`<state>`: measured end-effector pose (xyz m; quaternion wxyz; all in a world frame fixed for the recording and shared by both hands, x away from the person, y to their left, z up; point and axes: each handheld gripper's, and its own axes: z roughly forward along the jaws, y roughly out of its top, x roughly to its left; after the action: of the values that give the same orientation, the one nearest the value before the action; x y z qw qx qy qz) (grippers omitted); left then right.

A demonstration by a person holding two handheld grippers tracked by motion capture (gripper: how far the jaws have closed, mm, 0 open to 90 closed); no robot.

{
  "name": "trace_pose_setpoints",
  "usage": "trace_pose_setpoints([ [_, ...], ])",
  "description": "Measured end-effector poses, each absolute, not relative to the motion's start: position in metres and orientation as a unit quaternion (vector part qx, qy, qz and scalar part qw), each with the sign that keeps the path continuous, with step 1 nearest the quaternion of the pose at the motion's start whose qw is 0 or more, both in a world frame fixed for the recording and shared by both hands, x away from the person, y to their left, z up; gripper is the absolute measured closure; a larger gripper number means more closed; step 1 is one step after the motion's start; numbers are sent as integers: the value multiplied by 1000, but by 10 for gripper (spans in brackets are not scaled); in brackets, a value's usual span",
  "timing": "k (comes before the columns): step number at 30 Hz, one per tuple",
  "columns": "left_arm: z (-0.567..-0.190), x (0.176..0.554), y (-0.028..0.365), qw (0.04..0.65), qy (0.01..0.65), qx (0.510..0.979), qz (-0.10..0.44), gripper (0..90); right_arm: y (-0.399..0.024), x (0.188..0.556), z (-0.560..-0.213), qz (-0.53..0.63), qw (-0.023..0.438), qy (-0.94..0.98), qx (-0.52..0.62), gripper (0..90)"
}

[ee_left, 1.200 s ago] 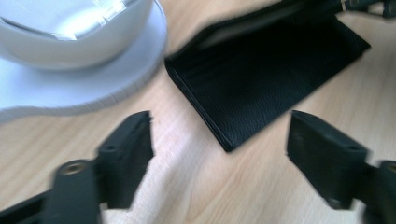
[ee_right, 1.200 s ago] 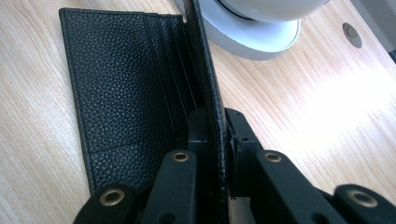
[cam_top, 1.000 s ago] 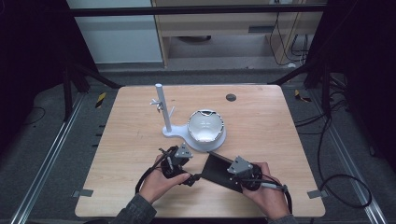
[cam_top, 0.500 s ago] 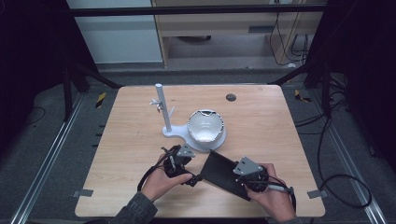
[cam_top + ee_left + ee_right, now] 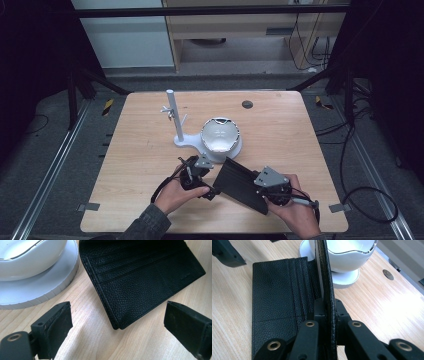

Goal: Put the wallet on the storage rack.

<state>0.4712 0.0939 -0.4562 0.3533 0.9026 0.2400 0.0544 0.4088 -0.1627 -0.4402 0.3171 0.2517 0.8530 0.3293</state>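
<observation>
Wallet (image 5: 243,182) lies opened at the near edge of the counter (image 5: 280,130), at about 6 o'clock, just before the white bowl (image 5: 220,135). One flap rests flat on the wood; the other flap stands up and is clamped by the right hand-held gripper (image 5: 325,307), whose jaws are fully shut on the leather edge. The left hand-held gripper (image 5: 117,320) stands at 7 o'clock from the wallet with its jaws wide apart and nothing between them; they have just been opening, and the wallet corner (image 5: 118,326) lies a little beyond them, not touched.

The first risk, I think, is that the raised flap slips. The grip is on a thin edge of smooth leather, so a small twist of the right wrist could let it fall shut again.

The second risk is near the left side: if this gripper closes too early, it may push the flat flap across the wood instead of catching it.

Farther away, at 12 o'clock, the bowl sits on its round base (image 5: 37,287), just beside the wallet. Any drag of the wallet forward could knock it. The stand (image 5: 176,120) at 11 o'clock is well apart and seems safe.
</observation>
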Motion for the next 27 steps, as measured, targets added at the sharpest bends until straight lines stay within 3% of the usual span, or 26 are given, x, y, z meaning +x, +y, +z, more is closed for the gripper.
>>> trace_pose_setpoints([
  [13,-461,477,84,358,231,904,38,79,-169,406,-430,361,322,837,255,844],
  [27,-458,494,67,379,221,899,7,152,-174,405,-421,389,333,820,256,844],
])
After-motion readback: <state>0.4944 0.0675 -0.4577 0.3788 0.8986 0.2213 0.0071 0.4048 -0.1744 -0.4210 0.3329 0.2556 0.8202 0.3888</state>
